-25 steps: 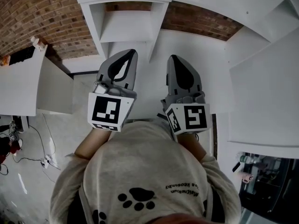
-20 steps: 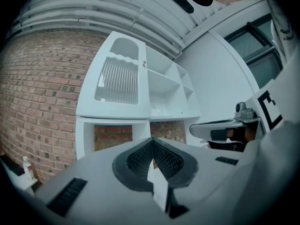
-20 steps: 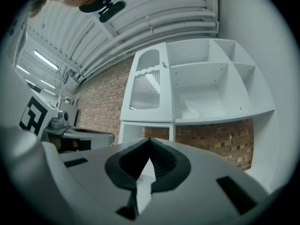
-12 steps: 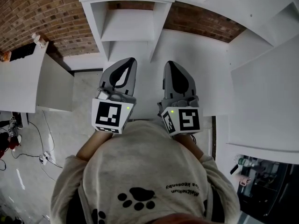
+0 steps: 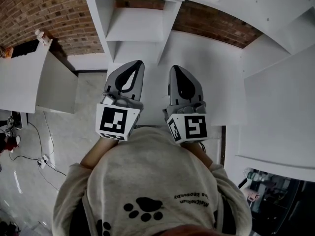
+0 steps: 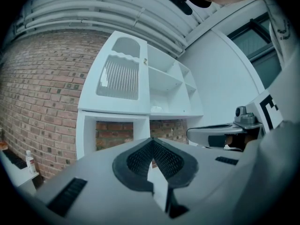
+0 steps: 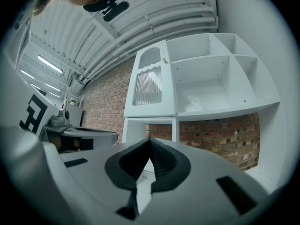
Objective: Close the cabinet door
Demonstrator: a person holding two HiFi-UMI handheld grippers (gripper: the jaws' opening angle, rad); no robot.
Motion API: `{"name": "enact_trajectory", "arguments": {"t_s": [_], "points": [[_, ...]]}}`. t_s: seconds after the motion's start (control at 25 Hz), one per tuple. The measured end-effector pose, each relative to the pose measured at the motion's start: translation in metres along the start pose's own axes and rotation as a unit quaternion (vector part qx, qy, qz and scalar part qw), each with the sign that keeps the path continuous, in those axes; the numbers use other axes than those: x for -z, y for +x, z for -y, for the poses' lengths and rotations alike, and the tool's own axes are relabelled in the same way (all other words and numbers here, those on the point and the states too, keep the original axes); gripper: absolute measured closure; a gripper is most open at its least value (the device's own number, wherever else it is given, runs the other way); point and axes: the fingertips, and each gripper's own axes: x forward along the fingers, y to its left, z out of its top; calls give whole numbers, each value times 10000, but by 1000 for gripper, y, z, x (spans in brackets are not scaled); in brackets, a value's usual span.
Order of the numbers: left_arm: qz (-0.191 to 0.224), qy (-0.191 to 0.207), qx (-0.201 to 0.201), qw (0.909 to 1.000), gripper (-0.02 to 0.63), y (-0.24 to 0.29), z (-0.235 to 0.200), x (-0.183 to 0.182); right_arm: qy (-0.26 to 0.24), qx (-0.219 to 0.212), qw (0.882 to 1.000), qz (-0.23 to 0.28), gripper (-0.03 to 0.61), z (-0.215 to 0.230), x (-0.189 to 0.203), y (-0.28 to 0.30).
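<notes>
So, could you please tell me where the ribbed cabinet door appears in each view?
Head view: not in it; the picture ends just above the open niche.
Left gripper view: ribbed cabinet door, upper left of centre.
Right gripper view: the door, just above centre, left of the open shelves.
Shared landmark: that brick-backed open niche, directly under the door.

- Sweatshirt (image 5: pixel 147 181), head view: black paw print (image 5: pixel 142 208) emblem on the grey cloth.
- Just right of the paw print and slightly above it: one line of small dark lettering (image 5: pixel 197 198), upside down to the camera and too small to read reliably.
- Above the paw print, to the left: left marker cube (image 5: pixel 116 120) on the left gripper (image 5: pixel 137 63), with a black-and-white square code and no letters.
- Above the paw print, to the right: right marker cube (image 5: pixel 191 127) on the right gripper (image 5: pixel 176 68), with the same kind of code and no letters.
</notes>
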Motion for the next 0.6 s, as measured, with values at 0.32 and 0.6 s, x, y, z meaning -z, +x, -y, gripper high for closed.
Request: {"name": "enact_trajectory", "arguments": {"t_s": [0.32, 0.6], "points": [[28, -25, -94, 9999, 604, 1, 7, 4, 21, -175, 9998, 7, 569, 1, 6, 0], [17, -69, -133, 9999, 604, 6, 17, 6, 10, -228, 9997, 33, 569, 11, 8, -4]]}}
